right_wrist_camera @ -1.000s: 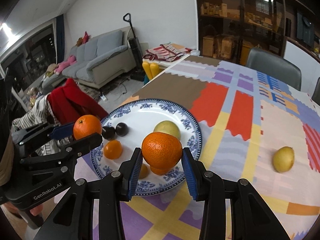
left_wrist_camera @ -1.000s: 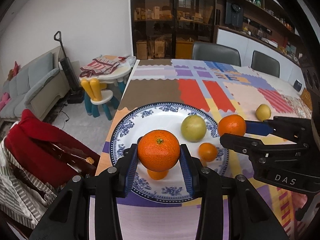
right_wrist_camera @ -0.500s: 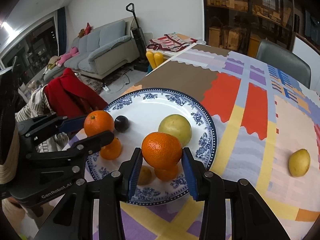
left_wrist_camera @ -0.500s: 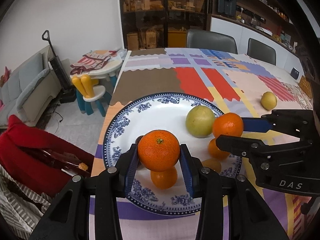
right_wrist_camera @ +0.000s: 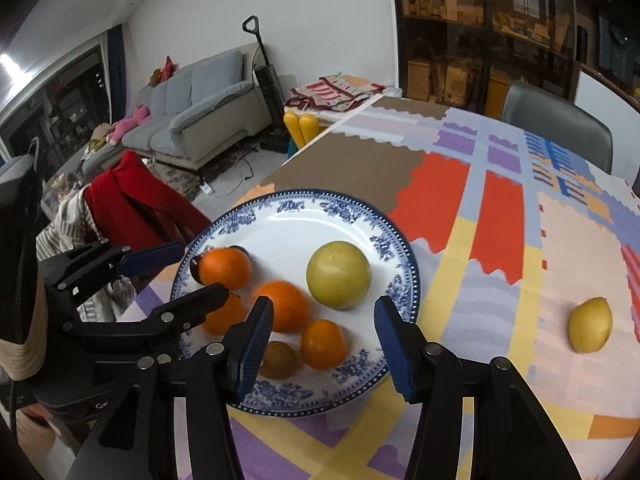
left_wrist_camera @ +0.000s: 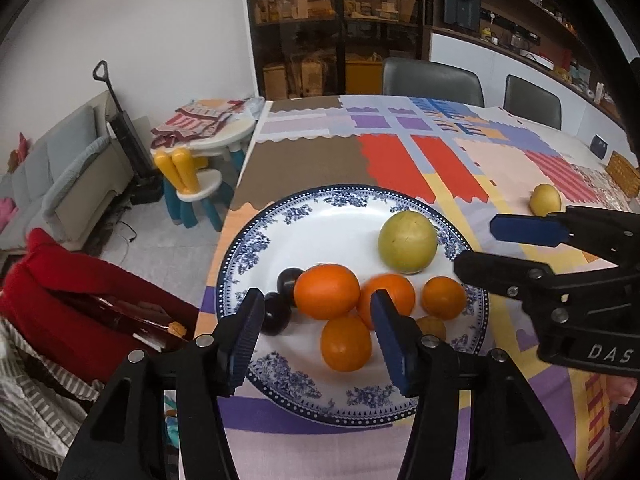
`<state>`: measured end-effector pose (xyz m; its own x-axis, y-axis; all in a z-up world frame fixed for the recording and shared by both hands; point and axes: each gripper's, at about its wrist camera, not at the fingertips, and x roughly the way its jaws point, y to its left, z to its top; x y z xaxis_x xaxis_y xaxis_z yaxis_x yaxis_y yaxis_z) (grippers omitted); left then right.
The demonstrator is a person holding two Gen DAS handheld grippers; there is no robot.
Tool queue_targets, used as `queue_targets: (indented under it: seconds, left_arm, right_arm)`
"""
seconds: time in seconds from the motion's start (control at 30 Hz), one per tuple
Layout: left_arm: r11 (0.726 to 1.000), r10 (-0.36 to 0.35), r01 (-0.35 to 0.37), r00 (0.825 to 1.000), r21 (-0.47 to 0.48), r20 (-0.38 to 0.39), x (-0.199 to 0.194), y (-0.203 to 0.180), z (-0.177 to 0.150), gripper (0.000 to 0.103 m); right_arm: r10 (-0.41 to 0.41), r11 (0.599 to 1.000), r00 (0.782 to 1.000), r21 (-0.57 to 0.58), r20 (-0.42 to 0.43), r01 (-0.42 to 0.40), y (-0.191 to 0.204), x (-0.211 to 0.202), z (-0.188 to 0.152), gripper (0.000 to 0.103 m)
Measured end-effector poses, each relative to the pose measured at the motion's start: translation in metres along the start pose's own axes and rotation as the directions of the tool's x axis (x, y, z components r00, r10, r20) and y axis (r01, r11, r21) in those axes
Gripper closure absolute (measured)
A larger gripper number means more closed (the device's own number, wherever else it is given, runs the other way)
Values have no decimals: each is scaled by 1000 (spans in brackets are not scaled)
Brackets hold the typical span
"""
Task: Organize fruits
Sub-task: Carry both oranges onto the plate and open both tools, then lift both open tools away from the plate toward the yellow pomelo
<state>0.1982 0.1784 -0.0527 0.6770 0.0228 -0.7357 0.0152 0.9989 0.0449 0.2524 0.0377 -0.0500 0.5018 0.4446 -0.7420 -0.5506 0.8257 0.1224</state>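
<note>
Left wrist view: left gripper (left_wrist_camera: 316, 334) and right gripper (right_wrist_camera: 322, 342), jaws just opened and empty, hover over freshly dropped oranges (left_wrist_camera: 327, 297) that may roll off the plate (left_wrist_camera: 256, 240) onto the desk (left_wrist_camera: 472, 168).

Counted against the blue-and-white patterned round plate (left_wrist_camera: 256, 240):

- Round orange citrus fruits on the plate: four (left_wrist_camera: 326, 291) (left_wrist_camera: 386, 294) (left_wrist_camera: 443, 297) (left_wrist_camera: 346, 343).
- Large pale yellow-green round fruit on the plate: one (left_wrist_camera: 407, 241).
- Small dark purple round fruits at the plate's left edge: two (left_wrist_camera: 290, 280) (left_wrist_camera: 276, 318).
- Small brownish oval fruit at the plate's near side: one (right_wrist_camera: 278, 359), possibly a kiwi; partly hidden.
- Yellow lemon-shaped fruit off the plate, well to its right: one (right_wrist_camera: 590, 324).
- Plates: one.
</note>
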Motion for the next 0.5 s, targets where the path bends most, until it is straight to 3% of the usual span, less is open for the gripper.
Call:
queue_targets:
  seconds: [0.2, 0.5]
  left_arm:
    - [1000, 13, -13, 999, -8, 38, -22, -10, 2, 43]
    - [1000, 12, -12, 993, 1, 118, -60, -35, 10, 32]
  right_arm:
    - [-24, 1000, 999, 18, 36, 24, -6, -22, -2, 49]
    - [-80, 996, 991, 44, 111, 76, -20, -69, -12, 41]
